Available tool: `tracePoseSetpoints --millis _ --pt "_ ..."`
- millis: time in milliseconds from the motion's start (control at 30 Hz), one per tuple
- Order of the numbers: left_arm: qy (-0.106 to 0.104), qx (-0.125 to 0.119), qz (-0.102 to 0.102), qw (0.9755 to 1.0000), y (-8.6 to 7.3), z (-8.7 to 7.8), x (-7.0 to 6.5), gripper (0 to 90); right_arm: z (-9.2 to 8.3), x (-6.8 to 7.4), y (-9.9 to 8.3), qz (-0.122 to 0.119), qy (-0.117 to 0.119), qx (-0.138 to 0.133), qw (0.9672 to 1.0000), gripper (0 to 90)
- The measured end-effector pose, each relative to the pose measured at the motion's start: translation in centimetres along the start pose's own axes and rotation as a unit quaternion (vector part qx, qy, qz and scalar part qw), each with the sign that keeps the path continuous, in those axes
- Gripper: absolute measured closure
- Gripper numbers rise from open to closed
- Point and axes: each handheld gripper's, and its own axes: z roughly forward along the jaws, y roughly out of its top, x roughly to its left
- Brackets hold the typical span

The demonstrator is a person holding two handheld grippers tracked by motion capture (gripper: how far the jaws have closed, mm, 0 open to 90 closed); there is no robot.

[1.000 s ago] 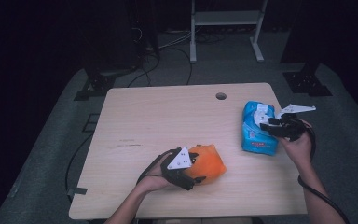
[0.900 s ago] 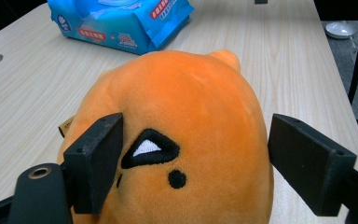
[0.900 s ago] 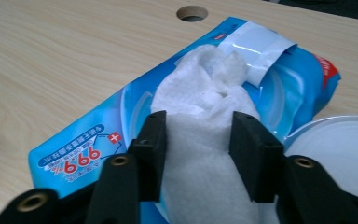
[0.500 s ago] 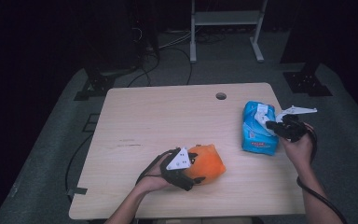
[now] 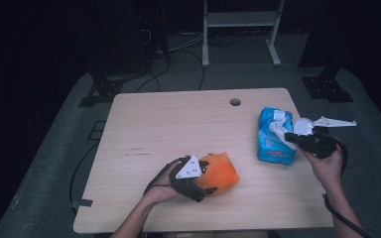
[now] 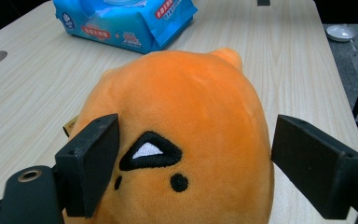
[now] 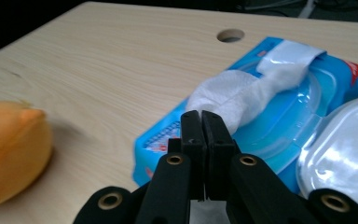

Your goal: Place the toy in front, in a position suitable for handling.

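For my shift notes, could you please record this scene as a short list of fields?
surface: wooden table
left gripper: jaws just been opening, standing either side of the orange plush toy, right jaw clear of it
right gripper: shut on the white wipe
wipe: drawn partly out of the blue wet-wipe pack
pack lid: flipped open
toy position: near table edge, apart from the pack

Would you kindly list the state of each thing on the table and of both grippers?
Wipes pack: lying flat, lid flipped open.
Wipe: partly pulled out of the pack, pinched at its end.
Plush toy: on the table, between the left gripper's jaws.
Left gripper: open, jaws just widening around the toy.
Right gripper: shut on the wipe.
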Motion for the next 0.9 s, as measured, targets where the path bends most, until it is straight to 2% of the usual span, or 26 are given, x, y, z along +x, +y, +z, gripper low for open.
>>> tracePoseSetpoints --millis 67,133,167,200,233,267,300,333,367,400,433,467,500,533,567,633,667,700,900 --pt "0.000 0.000 -0.002 1.0000 0.0 0.0 0.1 15.5 -0.4 0.4 0.1 -0.002 0.006 -0.004 1.0000 88.0" --pt "-0.001 -0.002 -0.006 1.0000 0.0 0.0 0.1 15.3 -1.2 1.3 0.2 -0.007 0.022 -0.012 0.9997 88.0" --pt "-0.001 -0.001 -0.005 1.0000 0.0 0.0 0.1 15.1 -1.9 2.4 0.4 -0.020 0.033 -0.017 0.9991 88.0" --pt "-0.001 -0.001 -0.005 1.0000 0.0 0.0 0.1 14.8 -1.9 2.4 0.4 -0.020 0.033 -0.017 0.9991 88.0" --pt "-0.003 -0.001 -0.005 1.0000 0.0 -0.1 0.1 14.0 -2.7 3.5 0.5 -0.023 0.055 -0.027 0.9979 87.9" --pt "-0.003 -0.003 -0.008 1.0000 0.1 -0.1 0.2 14.0 -2.7 3.5 0.5 -0.023 0.055 -0.027 0.9979 87.9" --pt "-0.003 -0.005 -0.010 0.9999 0.2 -0.3 0.2 13.9 -3.3 4.8 0.8 -0.034 0.070 -0.033 0.9964 87.9" --pt "-0.002 -0.006 -0.011 0.9999 0.4 -0.4 0.3 13.9 -3.3 4.8 0.8 -0.034 0.070 -0.033 0.9964 87.9" --pt "-0.002 -0.009 -0.015 0.9998 0.5 -0.7 0.4 13.9 -3.9 6.0 1.0 -0.039 0.093 -0.039 0.9941 87.9" --pt "-0.002 -0.013 -0.018 0.9998 0.6 -0.9 0.5 13.9 -3.9 6.0 1.0 -0.039 0.093 -0.039 0.9941 87.9" --pt "0.001 -0.015 -0.018 0.9997 0.8 -1.3 0.5 13.8 -4.3 7.3 1.2 -0.051 0.109 -0.040 0.9919 87.9" --pt "0.001 -0.015 -0.018 0.9997 0.8 -1.3 0.5 13.7 -4.3 7.3 1.2 -0.051 0.109 -0.040 0.9919 87.9" --pt "0.005 -0.021 -0.019 0.9996 0.9 -1.9 0.7 13.7 -4.7 8.6 1.3 -0.062 0.125 -0.040 0.9894 87.8" --pt "0.005 -0.021 -0.019 0.9996 0.9 -1.9 0.7 13.7 -4.7 8.6 1.3 -0.062 0.125 -0.040 0.9894 87.8" --pt "0.005 -0.025 -0.022 0.9994 1.0 -2.3 0.7 13.8 -5.0 9.8 1.4 -0.072 0.142 -0.039 0.9865 87.9" --pt "0.012 -0.032 -0.030 0.9990 1.0 -3.2 1.0 14.0 -5.2 10.8 1.5 -0.076 0.162 -0.042 0.9830 87.9" --pt "0.012 -0.032 -0.030 0.9990 1.0 -3.2 1.0 14.7 -5.2 10.8 1.5 -0.076 0.162 -0.042 0.9830 87.9" --pt "0.016 -0.033 -0.037 0.9987 0.8 -3.6 1.3 14.9 -5.4 11.9 1.7 -0.080 0.182 -0.041 0.9791 87.8" --pt "0.025 -0.018 -0.047 0.9984 -0.1 -3.6 1.7 17.8 -5.2 14.7 2.7 -0.102 0.228 -0.036 0.9678 87.8"
